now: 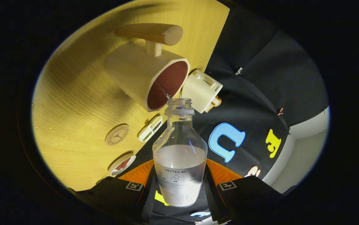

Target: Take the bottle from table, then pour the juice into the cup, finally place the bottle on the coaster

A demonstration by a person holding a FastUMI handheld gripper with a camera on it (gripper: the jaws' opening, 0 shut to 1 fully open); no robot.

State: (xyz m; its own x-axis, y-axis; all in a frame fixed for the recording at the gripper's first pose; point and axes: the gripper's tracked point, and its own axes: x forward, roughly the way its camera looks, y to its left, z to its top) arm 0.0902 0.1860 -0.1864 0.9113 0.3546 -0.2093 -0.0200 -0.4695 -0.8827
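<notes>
One bottle (179,156): uncapped, label printed "HEYTEA"
Claw (179,187): clenched on the bottle's lower body
Cup (148,79): beyond the bottle mouth, on table (73,93)

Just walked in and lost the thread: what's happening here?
A person's handheld gripper holds a clear bottle between its fingers, tilted so its open mouth meets the rim of the cup, which holds dark red juice. The round coaster lies bare on the wooden table, so placing the bottle remains.
</notes>
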